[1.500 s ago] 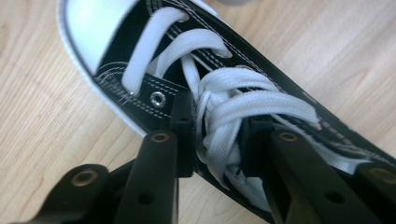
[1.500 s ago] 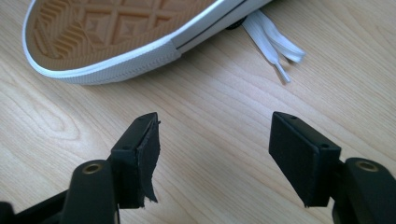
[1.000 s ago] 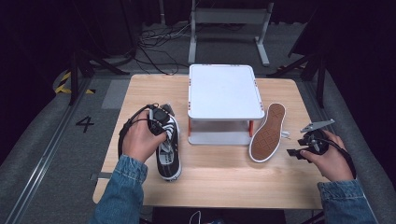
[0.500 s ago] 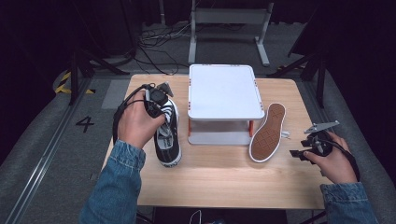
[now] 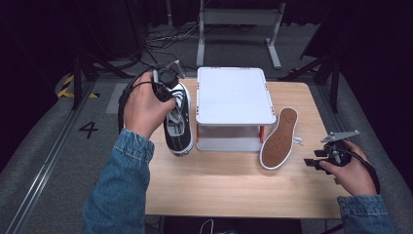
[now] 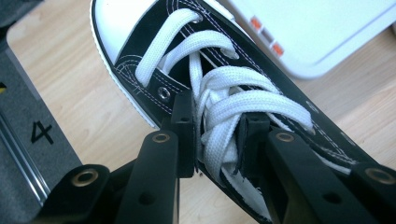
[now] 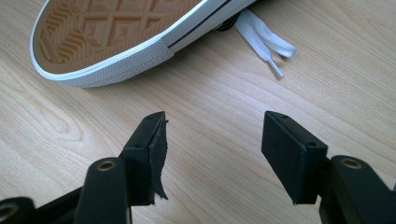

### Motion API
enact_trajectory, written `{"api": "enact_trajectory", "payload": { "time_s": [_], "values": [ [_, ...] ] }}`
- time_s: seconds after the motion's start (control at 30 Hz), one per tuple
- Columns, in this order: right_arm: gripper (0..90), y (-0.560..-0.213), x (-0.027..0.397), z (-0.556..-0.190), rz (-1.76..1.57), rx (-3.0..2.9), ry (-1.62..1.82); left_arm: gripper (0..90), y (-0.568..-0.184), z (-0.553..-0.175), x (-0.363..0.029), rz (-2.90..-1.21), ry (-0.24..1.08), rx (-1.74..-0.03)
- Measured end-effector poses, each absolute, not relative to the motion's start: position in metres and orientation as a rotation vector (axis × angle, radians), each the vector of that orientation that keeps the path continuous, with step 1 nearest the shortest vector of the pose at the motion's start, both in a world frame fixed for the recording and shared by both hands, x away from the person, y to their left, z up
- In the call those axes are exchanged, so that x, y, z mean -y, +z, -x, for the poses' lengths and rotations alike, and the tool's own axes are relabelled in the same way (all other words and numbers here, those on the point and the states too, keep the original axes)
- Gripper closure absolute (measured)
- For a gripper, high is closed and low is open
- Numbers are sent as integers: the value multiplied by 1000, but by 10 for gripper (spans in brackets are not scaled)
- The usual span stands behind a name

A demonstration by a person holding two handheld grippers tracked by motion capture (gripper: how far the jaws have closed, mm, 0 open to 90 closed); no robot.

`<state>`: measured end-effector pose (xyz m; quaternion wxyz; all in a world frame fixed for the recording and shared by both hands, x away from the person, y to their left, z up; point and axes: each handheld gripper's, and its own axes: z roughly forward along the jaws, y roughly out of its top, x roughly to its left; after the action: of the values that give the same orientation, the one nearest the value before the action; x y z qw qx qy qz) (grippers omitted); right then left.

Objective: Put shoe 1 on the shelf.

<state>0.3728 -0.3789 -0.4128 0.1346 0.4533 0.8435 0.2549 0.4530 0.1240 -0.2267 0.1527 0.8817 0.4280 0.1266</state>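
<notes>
A black canvas sneaker (image 5: 177, 124) with white laces (image 6: 224, 88) hangs off the table, toe cap lowest, just left of the white stand. My left gripper (image 5: 166, 79) is shut on its laced upper; in the left gripper view the pads (image 6: 184, 126) pinch the laces and tongue from both sides. The matching sneaker (image 5: 278, 138) lies on its side right of the stand, with its tan sole (image 7: 107, 32) facing me. My right gripper (image 5: 311, 162) hovers low near the table's right edge. Its jaws (image 7: 215, 140) have just been closing a little but stand open over bare wood.
A white two-level stand (image 5: 234, 96) with orange posts sits at the back middle of the wooden table (image 5: 229, 190). A loose lace end (image 7: 267, 41) trails from the lying sneaker. Dark floor with a "4" mark (image 5: 88, 129) lies to the left.
My left hand has lifted the black sneaker up off the table and toward the back. The right gripper has stayed in place, its jaws a little narrower.
</notes>
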Motion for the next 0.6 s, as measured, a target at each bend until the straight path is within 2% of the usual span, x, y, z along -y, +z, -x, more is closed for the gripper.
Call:
{"api": "enact_trajectory", "payload": {
  "time_s": [0.33,0.6],
  "values": [
    [400,-419,382,-368,-1302,-2428,757,740,-204,-479,-98,-2522,406,-1170],
    [436,-418,387,-362,-1297,-2440,712,741,-197,-501,-74,-2536,434,-1127]
  ]
}}
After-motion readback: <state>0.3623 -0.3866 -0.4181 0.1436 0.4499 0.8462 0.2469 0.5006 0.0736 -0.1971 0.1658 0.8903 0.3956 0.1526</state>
